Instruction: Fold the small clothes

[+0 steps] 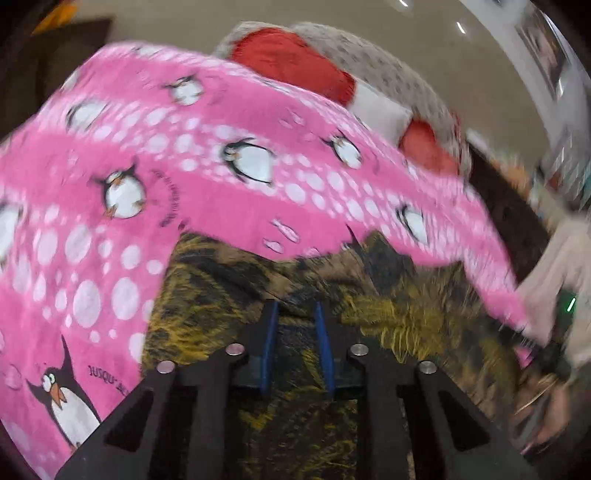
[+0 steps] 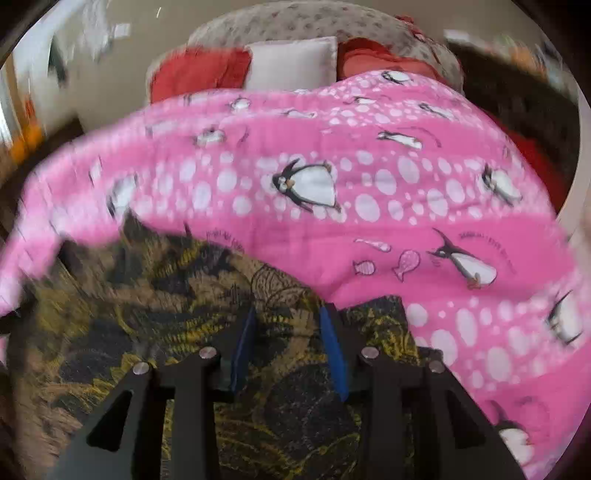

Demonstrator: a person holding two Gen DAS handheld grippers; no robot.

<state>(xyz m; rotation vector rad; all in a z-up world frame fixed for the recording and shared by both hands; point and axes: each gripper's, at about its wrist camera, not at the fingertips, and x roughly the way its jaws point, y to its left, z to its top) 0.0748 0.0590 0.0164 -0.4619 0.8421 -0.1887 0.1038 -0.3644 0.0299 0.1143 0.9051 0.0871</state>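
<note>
A dark garment with a yellow and black print [image 1: 295, 280] lies on a pink penguin blanket [image 1: 184, 177]. My left gripper [image 1: 295, 310] has its blue-padded fingers close together with the garment's cloth between them. In the right wrist view the same garment [image 2: 166, 295] fills the lower left on the pink blanket [image 2: 369, 221]. My right gripper [image 2: 288, 314] has its jaws narrowly apart around a fold of the garment. The other gripper and hand show blurred at the right edge of the left wrist view [image 1: 554, 332].
The blanket covers a bed with red pillows [image 2: 199, 74] and a white pillow [image 2: 291, 62] against a spotted beige headboard [image 2: 295, 22]. Dark furniture [image 1: 509, 206] stands beside the bed. Both views are motion-blurred.
</note>
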